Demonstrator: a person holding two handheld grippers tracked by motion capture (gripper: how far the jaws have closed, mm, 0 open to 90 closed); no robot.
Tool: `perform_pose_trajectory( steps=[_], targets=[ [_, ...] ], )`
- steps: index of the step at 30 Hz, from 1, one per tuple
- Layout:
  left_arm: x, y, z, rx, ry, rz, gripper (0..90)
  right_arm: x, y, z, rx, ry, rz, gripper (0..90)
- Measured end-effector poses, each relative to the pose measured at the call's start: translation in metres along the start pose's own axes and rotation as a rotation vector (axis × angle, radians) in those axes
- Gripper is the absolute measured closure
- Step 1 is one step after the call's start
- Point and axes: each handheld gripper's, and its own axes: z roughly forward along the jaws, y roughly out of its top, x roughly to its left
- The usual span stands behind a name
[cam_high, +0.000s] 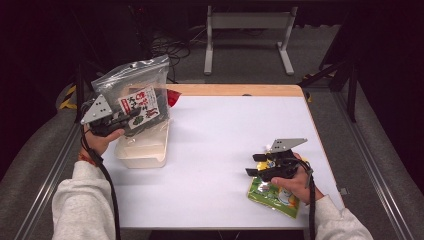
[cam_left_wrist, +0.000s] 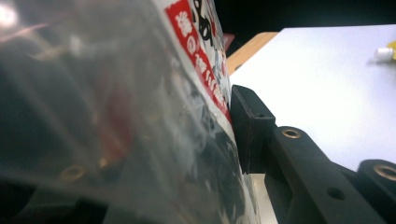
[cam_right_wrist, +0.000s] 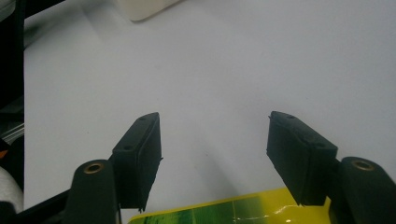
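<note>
While our left gripper (cam_high: 121, 121) clamped the clear bag of dark snacks (cam_high: 137, 92) above the cream tub (cam_high: 145, 150), our right gripper (cam_high: 256, 164) rested on the white bench (cam_high: 215, 150) with its jaws apart and nothing between them, a yellow-green pouch (cam_high: 272, 197) lying just beneath and behind it.
</note>
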Motion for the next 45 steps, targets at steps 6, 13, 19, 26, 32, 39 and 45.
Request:
perform_pose_trajectory(
  steps=[6, 13, 19, 26, 32, 39, 45],
  targets=[
    [0.001, -0.012, -0.013, 0.009, -0.012, -0.043, 70.2, 0.0, 0.0, 0.001, 0.008, 0.004, -0.002, 33.9],
    [-0.002, -0.011, -0.013, 0.021, -0.012, -0.047, 72.3, 0.002, 0.001, 0.003, 0.018, 0.011, -0.01, 33.5],
    [-0.004, -0.008, -0.02, 0.076, 0.03, -0.052, 73.2, 0.002, 0.0, 0.004, 0.021, 0.02, -0.007, 33.0],
    [-0.01, -0.015, -0.004, 0.123, 0.009, -0.036, 72.5, 0.001, 0.001, 0.003, 0.015, 0.026, -0.004, 32.7],
    [-0.011, -0.024, 0.0, 0.06, -0.021, -0.09, 72.7, 0.002, 0.001, 0.006, 0.019, 0.032, -0.006, 32.7],
    [-0.01, -0.026, -0.002, 0.056, 0.002, -0.104, 71.2, 0.002, 0.001, 0.006, 0.018, 0.035, -0.005, 32.1],
    [-0.01, -0.018, -0.013, 0.096, 0.055, -0.126, 50.5, 0.001, 0.001, 0.004, 0.022, 0.038, -0.005, 31.9]
  ],
)
